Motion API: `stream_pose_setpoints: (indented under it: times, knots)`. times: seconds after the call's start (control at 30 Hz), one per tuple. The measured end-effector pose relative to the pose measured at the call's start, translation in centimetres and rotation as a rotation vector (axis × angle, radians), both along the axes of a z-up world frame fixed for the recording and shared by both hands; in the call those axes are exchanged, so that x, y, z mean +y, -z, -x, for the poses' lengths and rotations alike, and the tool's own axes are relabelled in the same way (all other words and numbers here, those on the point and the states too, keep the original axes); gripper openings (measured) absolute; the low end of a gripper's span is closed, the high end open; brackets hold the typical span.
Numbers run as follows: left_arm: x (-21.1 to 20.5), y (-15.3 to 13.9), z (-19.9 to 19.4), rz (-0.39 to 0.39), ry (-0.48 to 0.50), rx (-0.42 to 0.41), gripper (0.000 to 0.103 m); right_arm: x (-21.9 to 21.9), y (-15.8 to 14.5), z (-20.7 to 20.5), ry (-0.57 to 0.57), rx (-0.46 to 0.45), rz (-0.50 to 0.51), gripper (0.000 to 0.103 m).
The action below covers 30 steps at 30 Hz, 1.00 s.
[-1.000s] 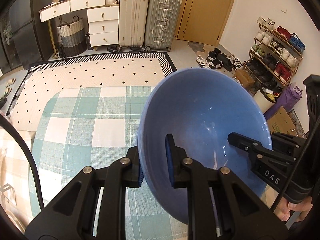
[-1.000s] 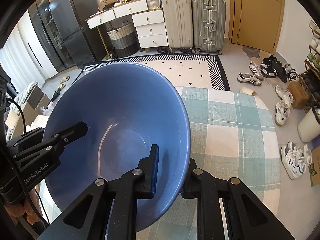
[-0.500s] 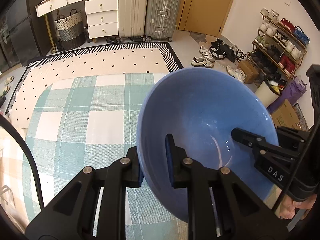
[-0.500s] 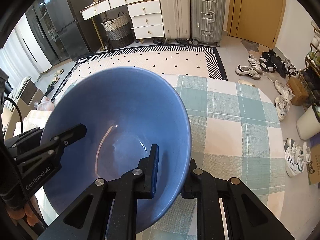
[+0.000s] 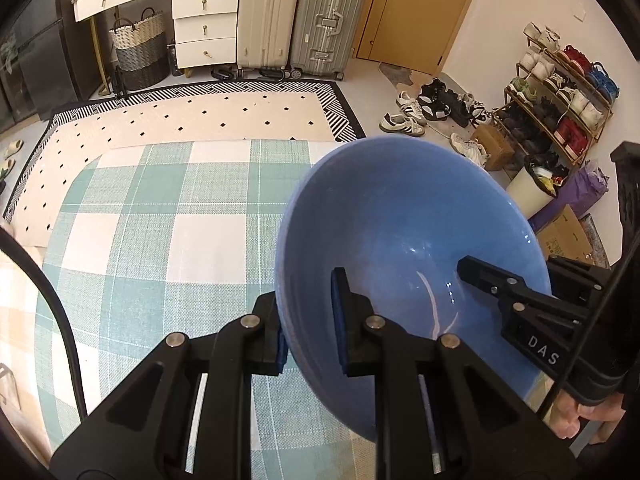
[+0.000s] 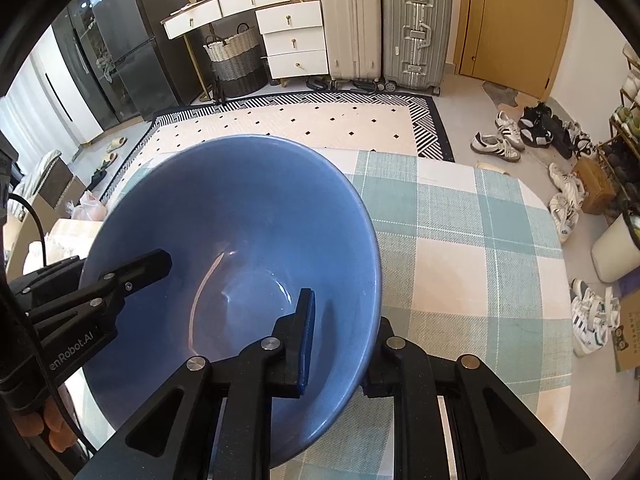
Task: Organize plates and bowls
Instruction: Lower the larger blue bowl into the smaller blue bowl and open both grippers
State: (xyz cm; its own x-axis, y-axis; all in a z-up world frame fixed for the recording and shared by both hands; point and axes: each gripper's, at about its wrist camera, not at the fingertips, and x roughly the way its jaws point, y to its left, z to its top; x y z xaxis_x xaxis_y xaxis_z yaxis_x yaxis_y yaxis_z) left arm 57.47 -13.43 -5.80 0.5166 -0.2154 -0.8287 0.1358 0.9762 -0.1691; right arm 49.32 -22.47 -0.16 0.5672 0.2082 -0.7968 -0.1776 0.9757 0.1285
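A large blue bowl (image 5: 400, 220) (image 6: 240, 216) hangs tilted just above the green-and-white checked tablecloth (image 5: 160, 240) (image 6: 460, 264), gripped from both sides. My left gripper (image 5: 310, 320) is shut on its left rim, one finger inside the bowl and one outside. On the opposite rim my right gripper (image 6: 340, 336) is shut the same way. Each view shows the other gripper reaching into the bowl: the right gripper (image 5: 500, 292) and the left gripper (image 6: 132, 272). The bowl holds nothing. Its underside and the cloth beneath it are hidden.
Beyond the table's far edge lies a patterned rug (image 5: 200, 116). Two suitcases (image 6: 384, 24) and white drawers (image 6: 292, 36) stand at the wall. Shoes (image 6: 496, 144), a shoe rack (image 5: 560, 92) and a white bin (image 5: 528, 196) are on the right, off the table.
The bowl and both grippers have come down closer to the tablecloth. Both grips on the rim are unchanged.
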Motion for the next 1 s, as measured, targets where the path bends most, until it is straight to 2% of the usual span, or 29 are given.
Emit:
stream_pose_setpoints:
  times: [0.1,0.3,0.37,0.47,0.5,0.57,0.7,0.83,0.9,0.97,1.0]
  knots:
    - [0.0,0.0,0.1,0.001,-0.003,0.005,0.016,-0.1,-0.1,0.1,0.007,0.003,-0.014,0.018]
    - [-0.2,-0.4,0.5,0.011,-0.008,0.014,0.029,-0.3,-0.6,0.2,0.013,-0.002,-0.043,0.018]
    - [-0.1,-0.5,0.6,0.046,-0.012,0.024,0.036,-0.6,-0.7,0.2,0.015,0.008,-0.078,0.019]
    - [0.1,-0.9,0.6,0.080,-0.021,0.032,0.038,-1.0,-0.7,0.2,0.020,0.017,-0.092,0.020]
    - [0.0,-1.1,0.7,0.056,-0.027,0.018,0.045,-1.0,-0.7,0.2,0.027,0.014,-0.081,0.021]
    - [0.0,-1.6,1.0,0.027,-0.042,-0.014,0.050,-1.4,-0.9,0.4,0.042,0.004,-0.097,0.030]
    - [0.4,-2.0,0.9,0.031,-0.042,-0.006,0.051,-1.5,-1.8,0.7,0.054,-0.029,-0.070,0.035]
    - [0.7,-2.3,1.1,0.020,-0.044,-0.002,0.056,-1.5,-2.6,1.3,0.063,-0.063,-0.027,0.050]
    - [0.7,-2.4,1.4,0.013,-0.045,-0.005,0.067,-1.6,-2.8,1.5,0.060,-0.063,-0.027,0.055]
    - [0.9,-2.7,1.7,0.006,-0.046,-0.012,0.073,-1.7,-3.0,1.8,0.056,-0.066,-0.029,0.067]
    - [0.9,-2.8,1.9,0.002,-0.047,-0.014,0.074,-1.8,-3.1,2.0,0.049,-0.065,-0.036,0.070]
